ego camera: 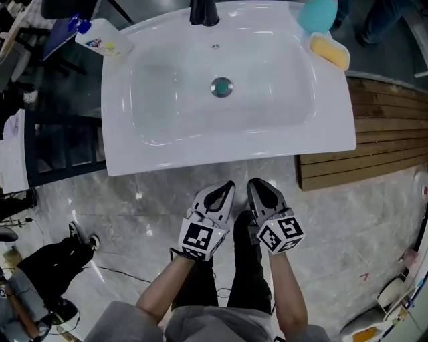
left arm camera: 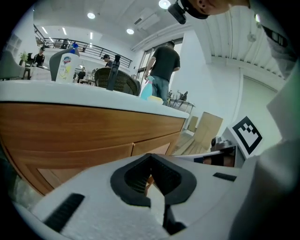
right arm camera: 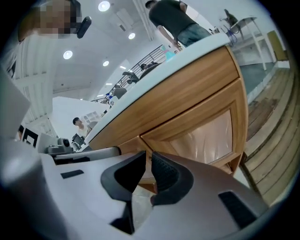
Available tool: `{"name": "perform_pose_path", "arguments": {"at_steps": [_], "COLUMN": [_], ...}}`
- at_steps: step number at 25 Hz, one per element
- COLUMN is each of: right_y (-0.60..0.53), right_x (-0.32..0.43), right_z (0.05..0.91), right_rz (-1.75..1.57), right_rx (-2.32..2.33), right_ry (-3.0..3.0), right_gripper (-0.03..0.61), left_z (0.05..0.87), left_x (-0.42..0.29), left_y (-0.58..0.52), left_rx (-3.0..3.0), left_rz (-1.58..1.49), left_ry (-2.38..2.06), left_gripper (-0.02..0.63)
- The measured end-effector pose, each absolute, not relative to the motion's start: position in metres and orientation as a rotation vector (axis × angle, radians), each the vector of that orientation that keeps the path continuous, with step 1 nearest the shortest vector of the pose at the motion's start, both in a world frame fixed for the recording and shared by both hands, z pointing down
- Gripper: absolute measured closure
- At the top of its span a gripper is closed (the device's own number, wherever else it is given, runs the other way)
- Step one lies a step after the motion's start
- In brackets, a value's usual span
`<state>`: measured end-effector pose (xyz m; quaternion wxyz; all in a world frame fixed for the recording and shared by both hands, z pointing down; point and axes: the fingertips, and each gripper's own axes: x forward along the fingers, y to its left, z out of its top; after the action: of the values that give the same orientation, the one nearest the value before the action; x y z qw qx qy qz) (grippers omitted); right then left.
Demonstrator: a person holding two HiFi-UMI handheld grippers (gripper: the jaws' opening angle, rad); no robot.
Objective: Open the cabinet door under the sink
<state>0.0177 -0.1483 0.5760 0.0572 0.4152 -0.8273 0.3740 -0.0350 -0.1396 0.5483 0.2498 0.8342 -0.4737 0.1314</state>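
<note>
From above, the white sink top hides the cabinet beneath it. The wooden cabinet front fills the left gripper view, with the seam between its two doors just above my jaws. In the right gripper view the right-hand door shows a glossy inset panel. My left gripper and right gripper hang side by side just short of the sink's front edge. Both are shut with nothing in them and point at the cabinet without touching it.
A black faucet, a soap bottle and a yellow sponge are on the sink top. Wooden decking lies to the right on the marble floor. Another person's shoes are at the left. A person stands beyond the counter.
</note>
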Motion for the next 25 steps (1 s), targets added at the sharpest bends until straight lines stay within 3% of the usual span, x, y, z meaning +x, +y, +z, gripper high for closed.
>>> {"name": "perform_pose_path", "arguments": {"at_steps": [6, 25], "right_y": [-0.148, -0.18], "right_x": [0.014, 0.0], "right_z": [0.613, 0.692], "right_rz": [1.202, 1.496], "right_rx": [1.258, 1.467], "right_ry": [-2.485, -2.496], "right_gripper": [0.517, 0.475], "left_z": [0.574, 0.627], "left_x": [-0.043, -0.052], "left_y": [-0.142, -0.153], "left_rx": [2.251, 2.27], "left_rz": [0.358, 0.371], "left_ry": [-1.295, -1.317], "left_gripper": [0.606, 0.606]}}
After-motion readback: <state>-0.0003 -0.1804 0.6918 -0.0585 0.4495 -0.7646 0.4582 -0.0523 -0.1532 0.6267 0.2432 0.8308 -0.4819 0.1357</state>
